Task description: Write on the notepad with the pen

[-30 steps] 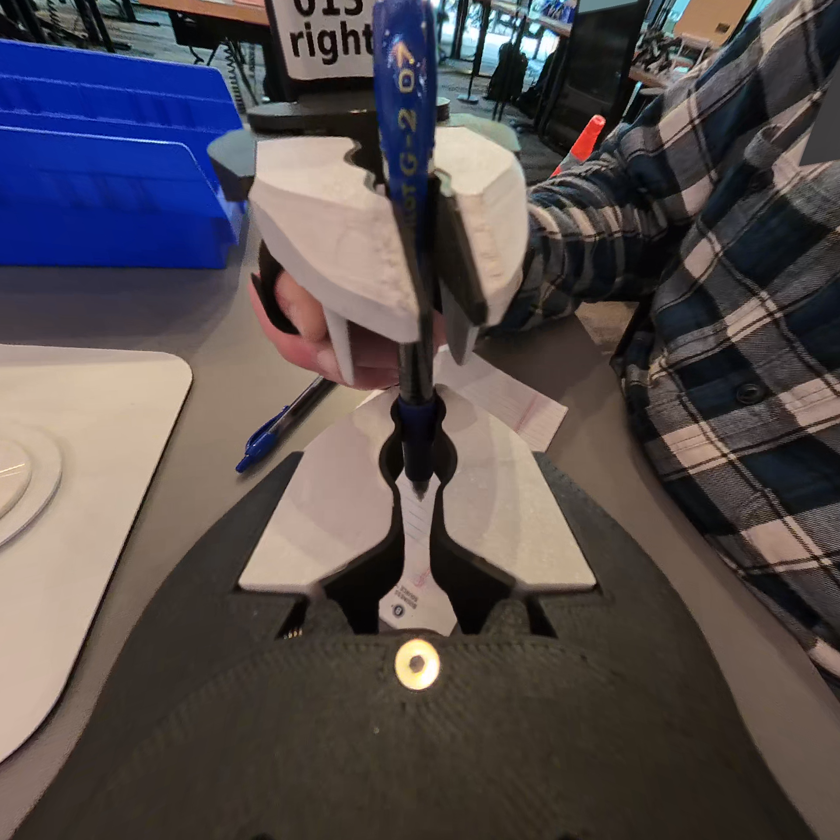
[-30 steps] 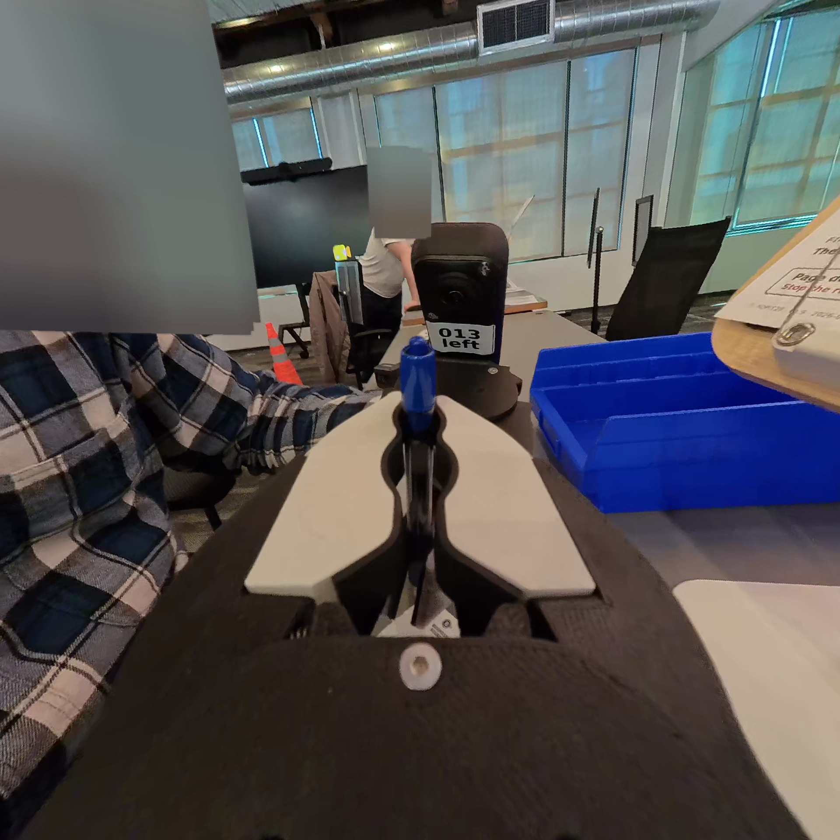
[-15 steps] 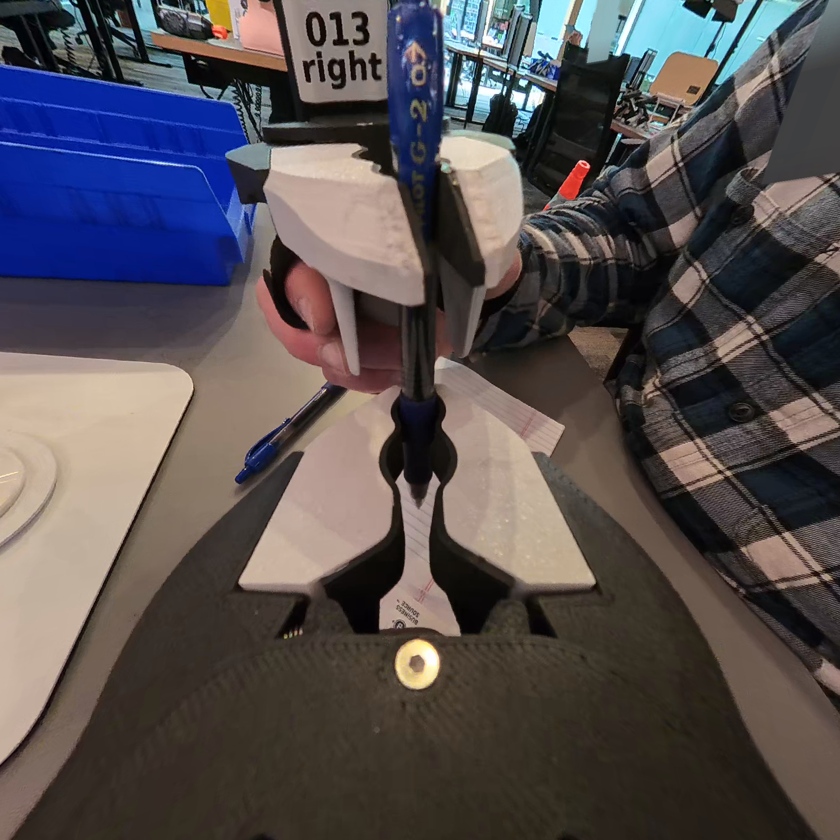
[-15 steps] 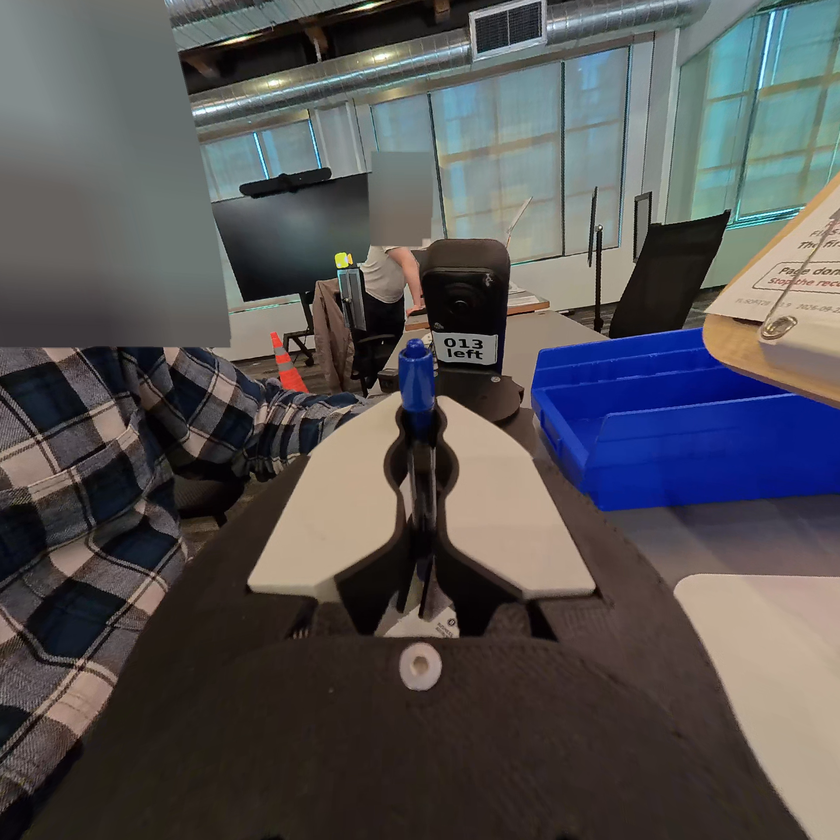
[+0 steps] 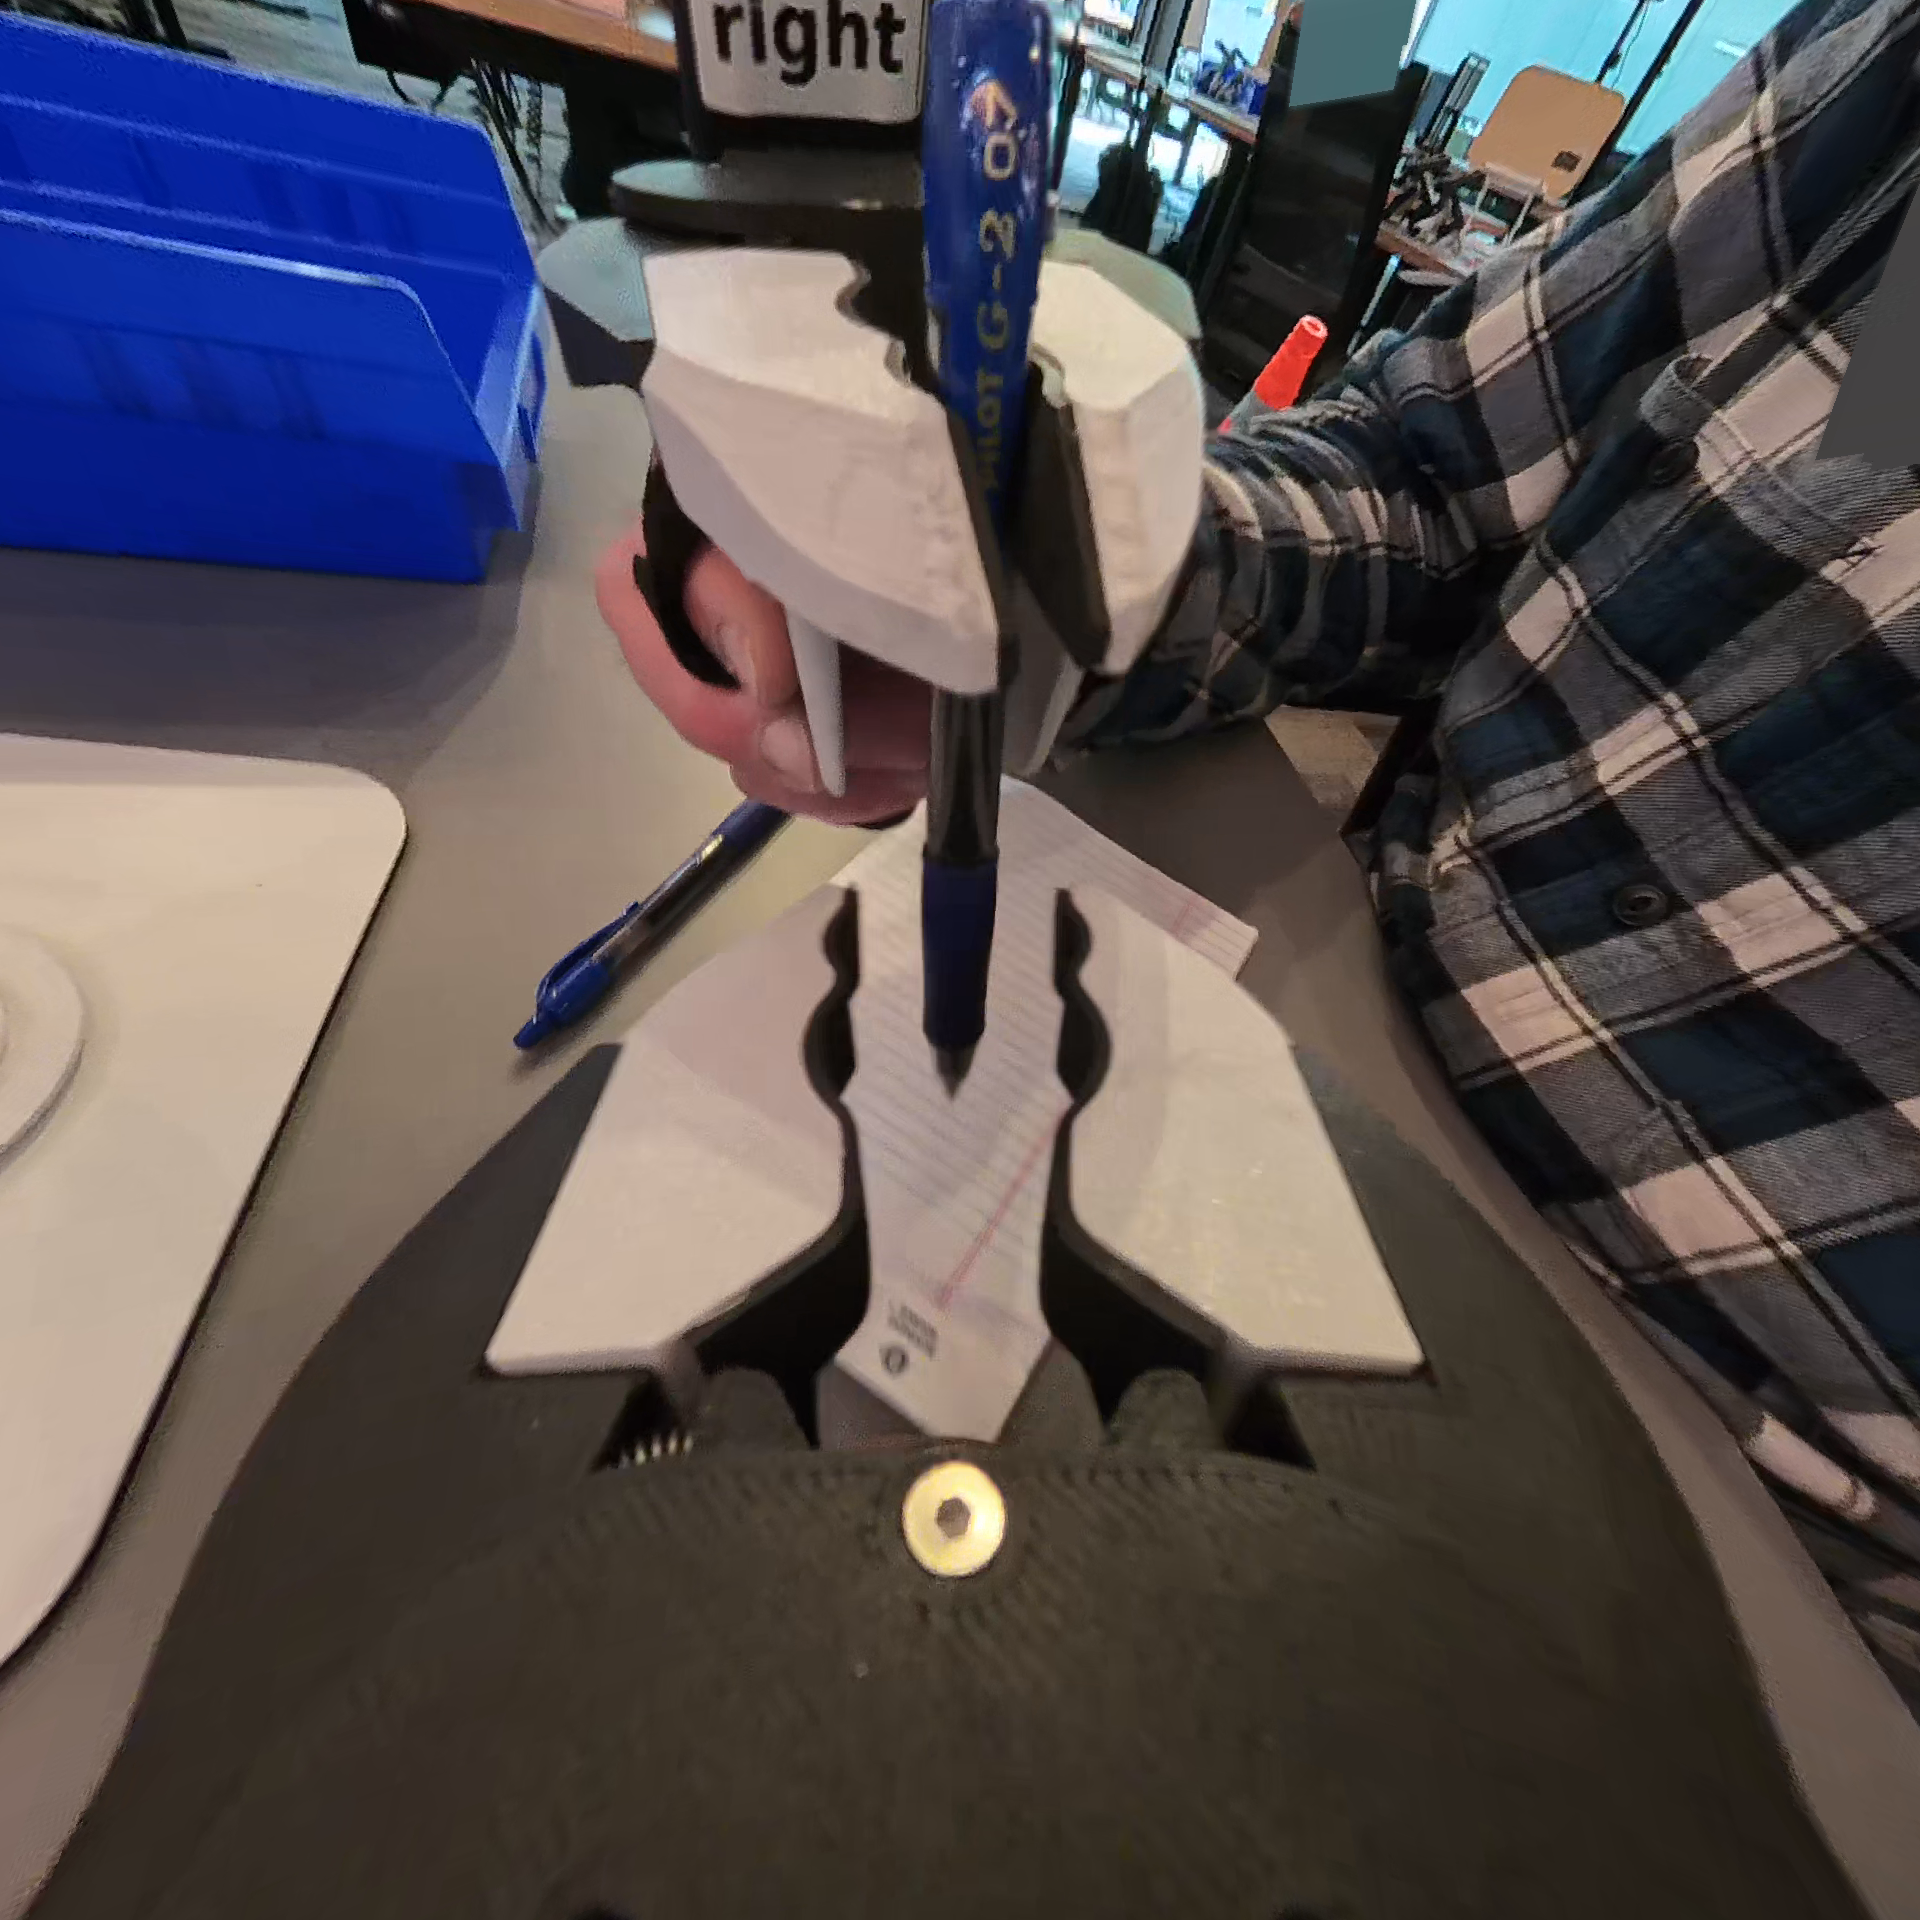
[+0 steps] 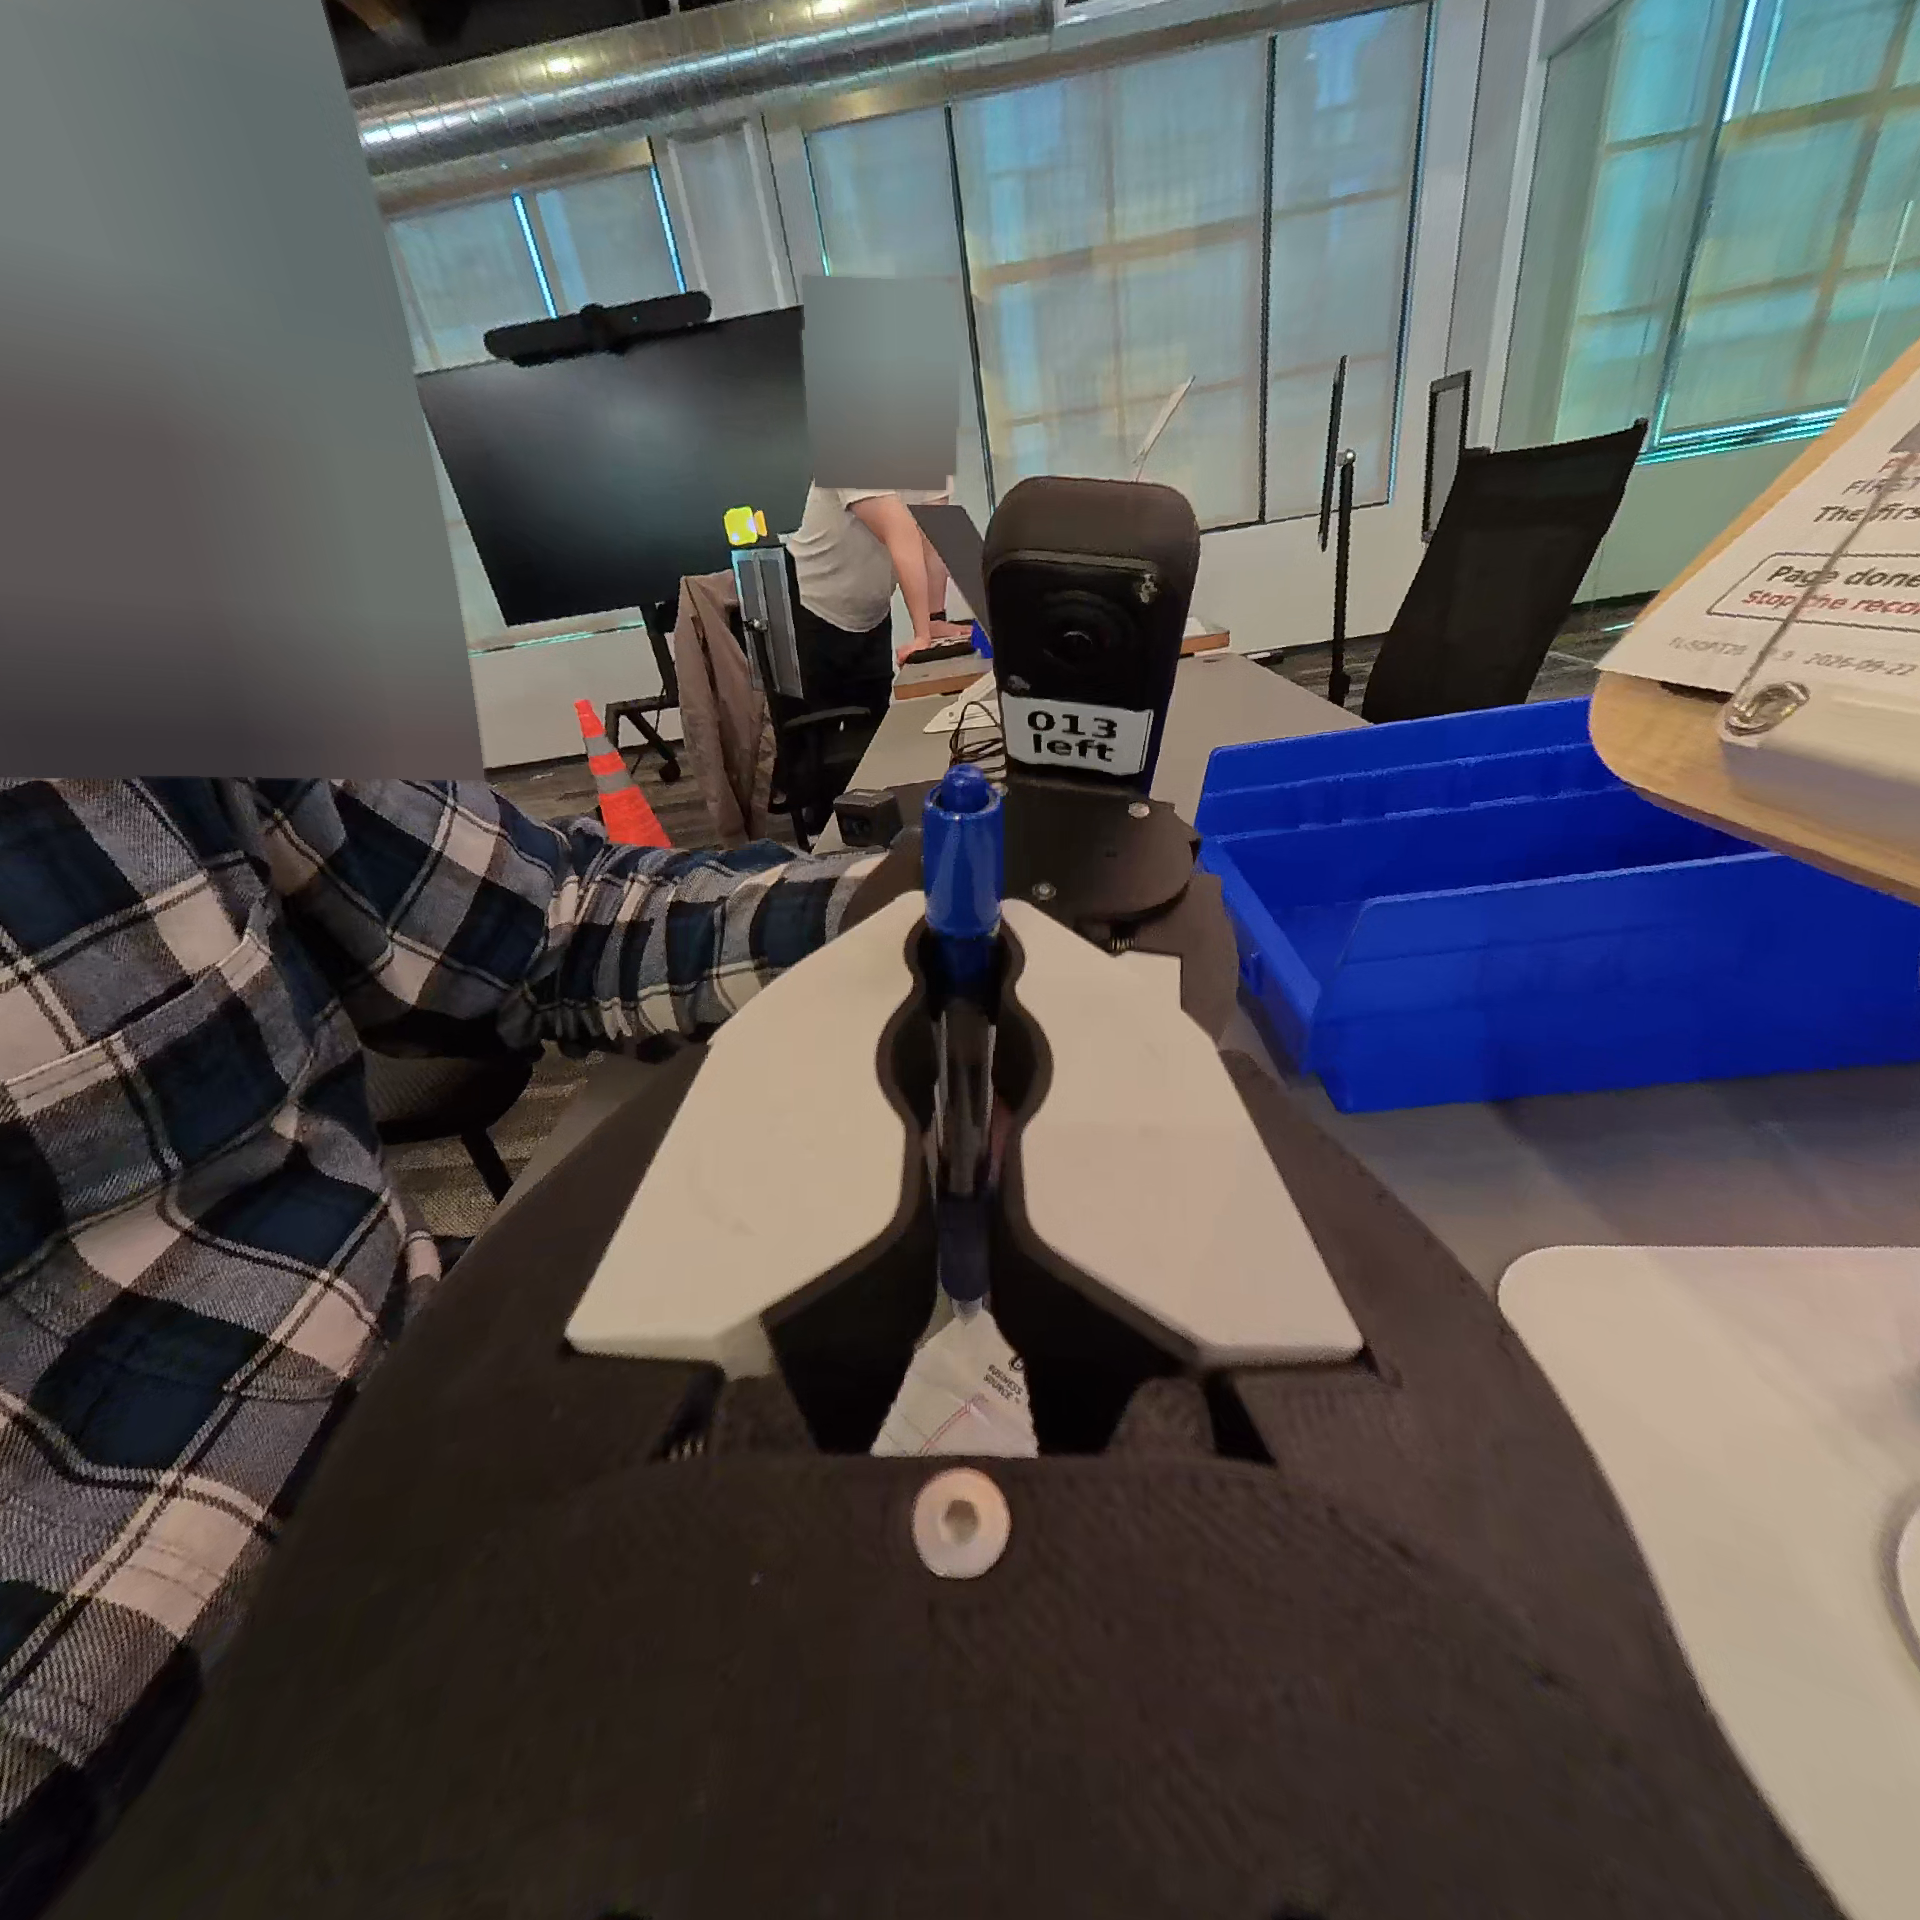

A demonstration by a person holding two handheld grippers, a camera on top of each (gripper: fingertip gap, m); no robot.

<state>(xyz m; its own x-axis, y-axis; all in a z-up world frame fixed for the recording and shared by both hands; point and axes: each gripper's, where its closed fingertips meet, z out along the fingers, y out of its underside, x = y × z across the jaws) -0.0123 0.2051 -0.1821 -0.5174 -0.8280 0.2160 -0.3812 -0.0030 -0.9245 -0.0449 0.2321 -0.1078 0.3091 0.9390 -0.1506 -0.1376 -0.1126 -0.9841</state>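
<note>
A blue pen stands upright, with its tip pointing down at the lined notepad on the grey table. My right gripper faces me in the left wrist view and is shut on the pen's barrel. My left gripper is open. The pen's dark blue grip stands between its fingers with a gap on each side. In the right wrist view my right gripper clamps the pen, and the notepad shows below the jaws.
A second blue pen lies on the table left of the notepad. A white mat is at the left and a blue bin behind it. A person's plaid sleeve is at the right. A clipboard juts in over the bin. Spacing between my two grippers at the tips: around 8 centimeters.
My left gripper's fingers were closed around the pen's grip and have now opened and let it go. My right gripper has kept its hold on the pen's barrel throughout.
</note>
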